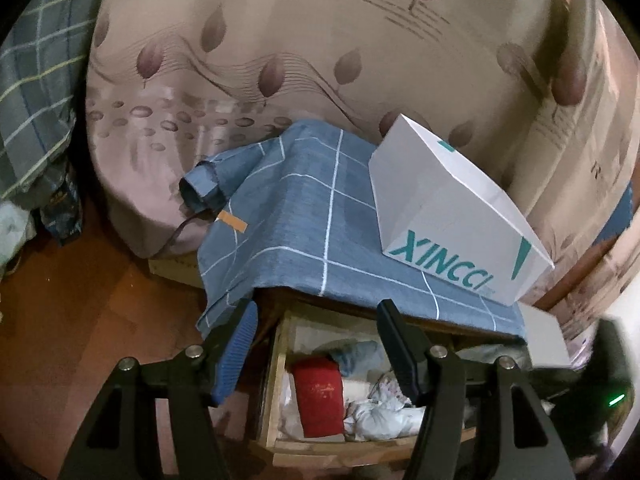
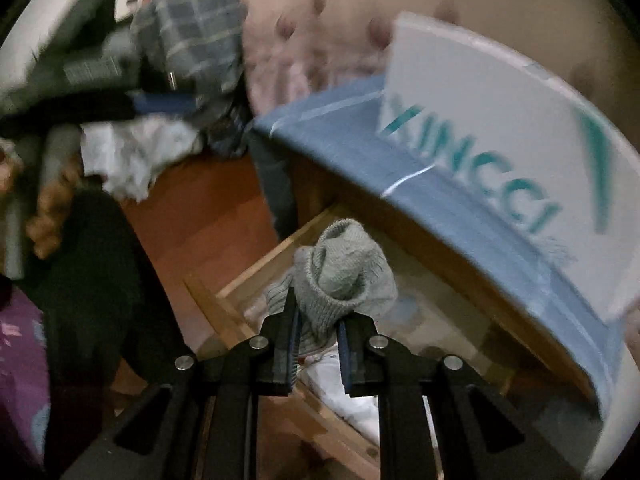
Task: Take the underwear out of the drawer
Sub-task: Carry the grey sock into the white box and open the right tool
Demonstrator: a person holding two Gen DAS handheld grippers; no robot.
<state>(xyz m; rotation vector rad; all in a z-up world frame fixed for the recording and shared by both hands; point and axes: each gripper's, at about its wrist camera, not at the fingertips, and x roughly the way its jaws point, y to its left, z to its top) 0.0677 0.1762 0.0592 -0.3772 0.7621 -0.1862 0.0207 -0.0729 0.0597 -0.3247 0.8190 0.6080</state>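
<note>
The wooden drawer [image 1: 276, 412] stands pulled out under a nightstand draped in blue checked cloth [image 1: 320, 220]. Inside lie a red folded item [image 1: 318, 396] and pale crumpled garments [image 1: 384, 412]. My left gripper [image 1: 318, 312] hovers above the drawer, open, with nothing between its fingers. In the right wrist view, my right gripper [image 2: 318, 316] is shut on a grey-green ribbed knit garment [image 2: 344, 272], the underwear, held above the drawer [image 2: 208, 296]. More white fabric [image 2: 344, 396] lies below it in the drawer.
A white box [image 1: 452, 216] with teal lettering sits on the nightstand top. Behind is a bed with a beige leaf-patterned sheet [image 1: 280, 40]. Orange-brown floor [image 1: 80, 300] lies to the left, with a pile of clothes [image 2: 132, 152] on it.
</note>
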